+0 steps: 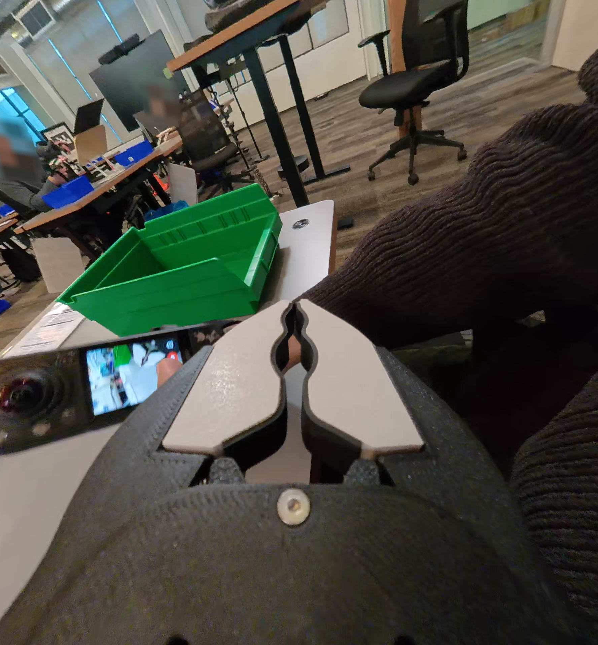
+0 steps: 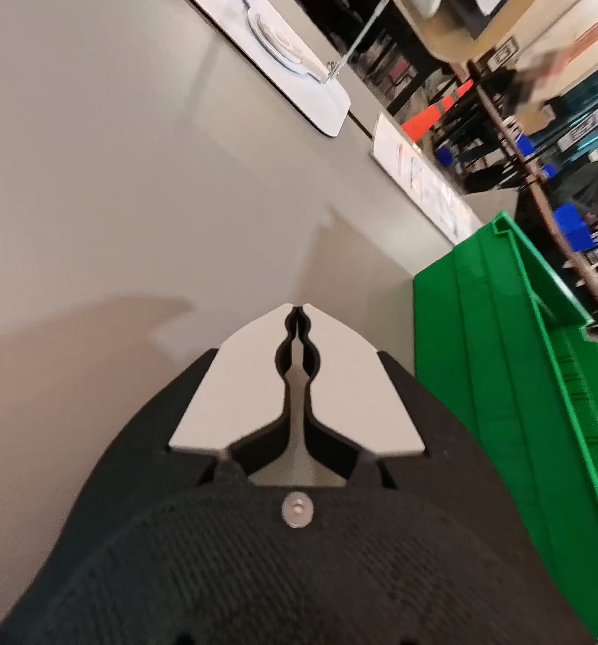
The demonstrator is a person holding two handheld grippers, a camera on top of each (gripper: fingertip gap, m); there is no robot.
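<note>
Green bin (image 2: 520, 401) — just right of closed right gripper (image 2: 296, 309).

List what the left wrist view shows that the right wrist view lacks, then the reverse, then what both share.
Only the left wrist view: the shut left gripper, a black camera with a lit screen beside it, a dark ribbed knit sleeve, a black office chair and the green bin's empty inside.

Only the right wrist view: the shut right gripper, a white rounded board, an orange traffic cone.

Both: the green plastic bin, the pale grey tabletop, a printed paper sheet, blue bins behind.
</note>
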